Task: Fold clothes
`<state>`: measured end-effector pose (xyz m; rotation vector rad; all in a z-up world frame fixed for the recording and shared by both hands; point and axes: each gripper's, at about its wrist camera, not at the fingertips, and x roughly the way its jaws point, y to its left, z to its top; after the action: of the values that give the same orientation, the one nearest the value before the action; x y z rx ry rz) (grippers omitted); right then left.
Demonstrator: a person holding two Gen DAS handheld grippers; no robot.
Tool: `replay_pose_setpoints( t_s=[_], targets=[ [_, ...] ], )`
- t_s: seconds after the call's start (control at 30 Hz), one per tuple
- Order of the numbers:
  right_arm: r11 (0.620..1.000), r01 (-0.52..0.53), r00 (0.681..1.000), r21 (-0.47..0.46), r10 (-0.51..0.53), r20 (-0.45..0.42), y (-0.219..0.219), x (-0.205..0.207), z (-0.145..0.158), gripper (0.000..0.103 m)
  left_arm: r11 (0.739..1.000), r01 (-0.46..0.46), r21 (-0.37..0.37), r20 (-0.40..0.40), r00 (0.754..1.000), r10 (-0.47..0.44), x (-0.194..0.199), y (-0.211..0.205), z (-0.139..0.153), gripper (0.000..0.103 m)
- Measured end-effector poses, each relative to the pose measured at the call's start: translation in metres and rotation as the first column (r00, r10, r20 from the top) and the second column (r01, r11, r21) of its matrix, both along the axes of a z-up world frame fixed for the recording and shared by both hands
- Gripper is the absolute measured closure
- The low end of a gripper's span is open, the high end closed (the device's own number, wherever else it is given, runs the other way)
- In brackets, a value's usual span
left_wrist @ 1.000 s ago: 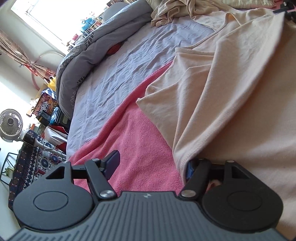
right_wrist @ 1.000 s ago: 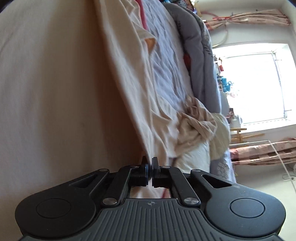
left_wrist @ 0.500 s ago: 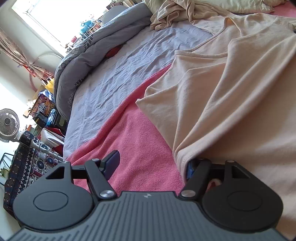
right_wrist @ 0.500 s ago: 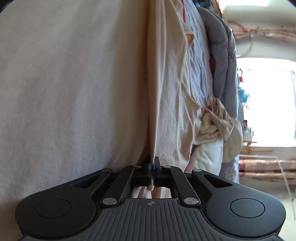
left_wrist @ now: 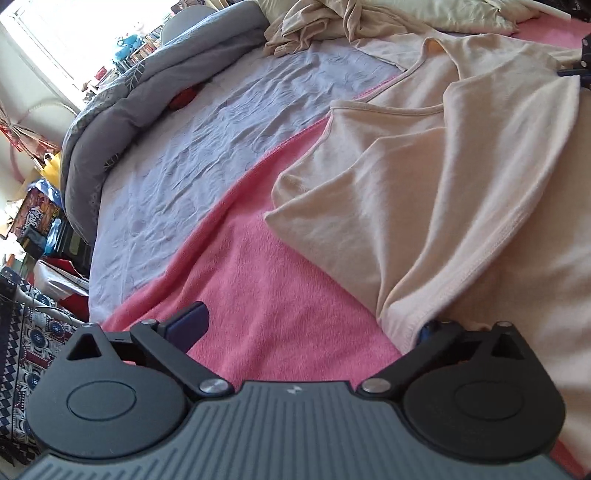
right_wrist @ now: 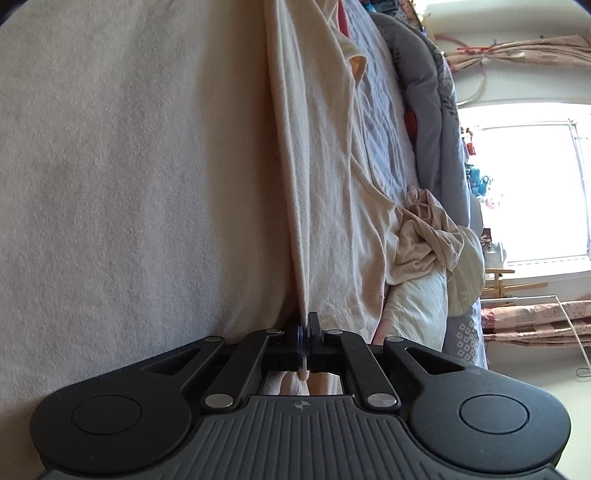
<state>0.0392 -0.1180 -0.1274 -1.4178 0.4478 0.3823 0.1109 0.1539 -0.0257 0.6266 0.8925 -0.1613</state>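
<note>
Barely started: my right claw (right_wrist: 305, 330) is clamped on the shirt (left_wrist: 424, 206) edge, left claw (left_wrist: 314, 325) spread wide over the blanket (left_wrist: 266, 280), nothing folded.

Bed (left_wrist: 207, 147) under a wrinkled lavender sheet, grey duvet (left_wrist: 122, 110) bunched along its 10 o'clock edge. Pink blanket (left_wrist: 258, 280) spread over the near part, cream shirt (left_wrist: 424, 192) flat on it toward 2 o'clock. Crumpled beige clothes (left_wrist: 321, 18) heaped at 12 o'clock.
</note>
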Motion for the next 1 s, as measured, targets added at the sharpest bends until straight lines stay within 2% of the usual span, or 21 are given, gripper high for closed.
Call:
replay_pose_setpoints(
  t_s=[0.03, 0.17, 0.2, 0.23, 0.3, 0.33, 0.47, 0.6, 0.67, 0.73, 0.8, 0.9, 0.93, 0.97, 1.0],
  targets=[
    [1.0, 0.002, 1.0, 0.007, -0.002, 0.003, -0.001, 0.0, 0.0, 0.096, 1.0, -0.027, -0.004, -0.01, 1.0, 0.027, 0.001, -0.002, 0.002, 0.0],
    [1.0, 0.006, 1.0, 0.028, -0.007, 0.009, -0.002, -0.003, 0.001, 0.096, 0.987, -0.086, -0.134, -0.02, 0.996, 0.084, -0.014, 0.006, 0.009, 0.001],
    [1.0, 0.007, 1.0, 0.031, -0.007, 0.011, -0.002, -0.003, 0.001, 0.096, 0.993, -0.075, -0.091, 0.022, 0.997, 0.077, -0.02, 0.003, 0.005, 0.0],
    [0.999, 0.007, 1.0, 0.032, -0.007, 0.012, -0.003, -0.003, 0.001, 0.096, 0.999, -0.033, -0.032, 0.072, 0.997, 0.035, -0.027, -0.002, 0.001, 0.0],
    [0.999, 0.008, 1.0, 0.033, -0.008, 0.014, -0.003, -0.003, 0.001, 0.096, 0.998, 0.051, 0.035, 0.119, 0.991, -0.055, -0.036, -0.014, -0.003, 0.002],
    [0.999, 0.008, 1.0, 0.034, -0.009, 0.015, -0.003, -0.003, 0.001, 0.096, 0.997, 0.07, 0.032, 0.121, 0.99, -0.074, -0.036, -0.016, -0.001, 0.003],
    [0.999, 0.011, 1.0, 0.038, -0.012, 0.02, -0.003, -0.005, 0.001, 0.096, 0.992, 0.09, -0.088, 0.129, 0.989, -0.078, -0.031, -0.004, 0.016, 0.002],
    [0.999, 0.011, 1.0, 0.037, -0.012, 0.019, -0.003, -0.005, 0.002, 0.096, 0.982, 0.102, -0.16, 0.056, 0.994, -0.094, -0.029, 0.008, 0.021, 0.001],
    [0.999, 0.011, 1.0, 0.038, -0.011, 0.019, -0.003, -0.005, 0.002, 0.096, 0.98, 0.175, -0.092, 0.026, 0.985, -0.173, -0.036, 0.005, 0.013, 0.001],
    [0.999, 0.015, 1.0, 0.037, -0.016, 0.02, -0.003, -0.005, 0.0, 0.096, 0.958, 0.284, -0.04, -0.008, 0.959, -0.284, -0.045, 0.001, 0.006, 0.001],
    [0.999, 0.014, 1.0, 0.036, -0.015, 0.02, -0.003, -0.004, 0.0, 0.096, 0.945, 0.324, -0.038, -0.046, 0.944, -0.326, -0.044, 0.001, 0.008, 0.001],
    [0.999, 0.008, 1.0, 0.036, -0.009, 0.019, -0.004, -0.004, 0.001, 0.096, 0.952, 0.28, -0.12, -0.122, 0.948, -0.295, -0.033, 0.014, 0.017, 0.001],
    [0.999, 0.006, 1.0, 0.035, -0.007, 0.019, -0.004, -0.003, 0.001, 0.096, 0.957, 0.229, -0.178, -0.128, 0.959, -0.254, -0.028, 0.023, 0.024, 0.001],
    [0.999, 0.004, 1.0, 0.034, -0.005, 0.02, -0.005, -0.003, 0.0, 0.096, 0.95, 0.149, -0.275, -0.128, 0.973, -0.19, -0.021, 0.037, 0.034, 0.001],
    [0.999, 0.002, 1.0, 0.034, -0.003, 0.02, -0.005, -0.003, 0.001, 0.096, 0.915, 0.049, -0.401, -0.128, 0.986, -0.109, -0.012, 0.054, 0.046, 0.001]
  ],
)
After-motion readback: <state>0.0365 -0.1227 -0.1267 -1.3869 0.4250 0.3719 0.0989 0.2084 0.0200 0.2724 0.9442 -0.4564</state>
